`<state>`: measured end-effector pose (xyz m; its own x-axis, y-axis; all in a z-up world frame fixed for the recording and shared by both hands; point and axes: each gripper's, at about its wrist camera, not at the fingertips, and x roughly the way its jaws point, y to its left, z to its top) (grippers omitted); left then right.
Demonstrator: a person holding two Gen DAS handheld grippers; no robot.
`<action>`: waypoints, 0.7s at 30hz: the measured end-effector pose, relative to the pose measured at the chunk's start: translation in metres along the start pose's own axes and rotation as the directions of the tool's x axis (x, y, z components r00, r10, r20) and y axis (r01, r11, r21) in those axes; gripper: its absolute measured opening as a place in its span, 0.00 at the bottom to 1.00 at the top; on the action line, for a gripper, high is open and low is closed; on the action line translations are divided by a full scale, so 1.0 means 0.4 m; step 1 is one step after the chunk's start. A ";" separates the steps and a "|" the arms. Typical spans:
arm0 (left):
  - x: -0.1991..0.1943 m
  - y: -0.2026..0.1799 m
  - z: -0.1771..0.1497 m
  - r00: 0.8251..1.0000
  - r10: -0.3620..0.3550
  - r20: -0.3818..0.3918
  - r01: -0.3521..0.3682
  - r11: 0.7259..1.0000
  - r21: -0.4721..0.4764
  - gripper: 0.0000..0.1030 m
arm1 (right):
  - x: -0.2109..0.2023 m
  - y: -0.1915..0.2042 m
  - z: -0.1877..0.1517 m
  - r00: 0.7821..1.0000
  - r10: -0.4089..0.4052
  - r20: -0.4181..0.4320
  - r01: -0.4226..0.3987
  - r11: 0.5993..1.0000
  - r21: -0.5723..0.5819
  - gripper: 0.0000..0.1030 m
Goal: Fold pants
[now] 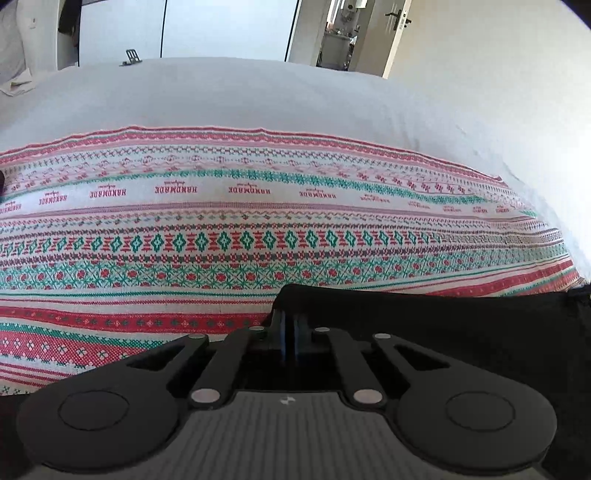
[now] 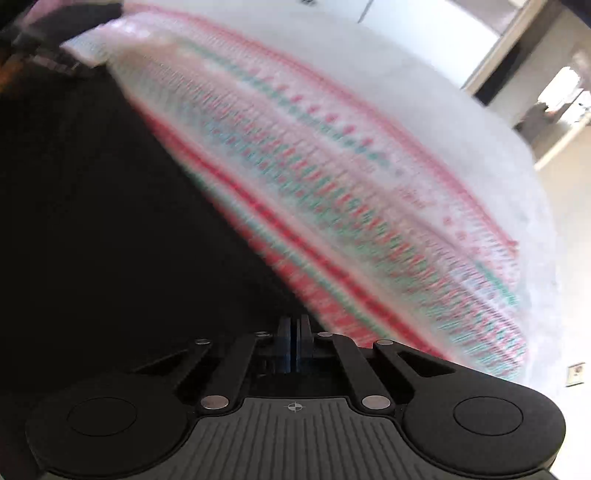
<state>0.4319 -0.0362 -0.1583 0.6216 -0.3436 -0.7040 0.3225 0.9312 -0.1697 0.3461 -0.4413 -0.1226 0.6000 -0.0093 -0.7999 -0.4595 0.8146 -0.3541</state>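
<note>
The pants (image 1: 443, 321) are black cloth. In the left wrist view they spread from my left gripper (image 1: 290, 325) to the right edge, over a patterned red, green and white cloth (image 1: 221, 240). My left gripper is shut on a corner of the pants. In the right wrist view the pants (image 2: 110, 221) fill the left half as a dark mass. My right gripper (image 2: 293, 332) is shut on their edge. This view is blurred by motion.
The patterned cloth (image 2: 369, 203) lies on a white bed (image 1: 258, 92). A small metal stand (image 1: 131, 57) sits at the bed's far edge. Behind are a white wall, a window and an open door (image 1: 395, 33).
</note>
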 end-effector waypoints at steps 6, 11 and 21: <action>0.016 -0.009 -0.018 0.999 0.023 -0.026 -0.022 0.999 0.035 0.13 | 0.079 0.035 -0.009 0.994 -0.098 -0.055 0.093 0.991 -0.093 0.06; -0.105 0.049 -0.019 0.999 0.036 0.014 -0.036 0.999 -0.022 0.28 | -0.056 0.003 -0.077 0.953 -0.299 0.057 0.285 0.942 0.175 0.26; -0.416 0.285 -0.196 0.981 0.194 -0.014 -0.190 0.938 -0.291 0.47 | -0.350 0.042 -0.653 0.914 -0.382 -0.135 0.283 0.365 0.887 0.53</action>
<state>0.3092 0.1365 -0.1145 0.6622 -0.1547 -0.7331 -0.0230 0.9738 -0.2263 0.0831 -0.5778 -0.1430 0.6358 -0.3974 -0.6617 0.5827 0.8093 0.0738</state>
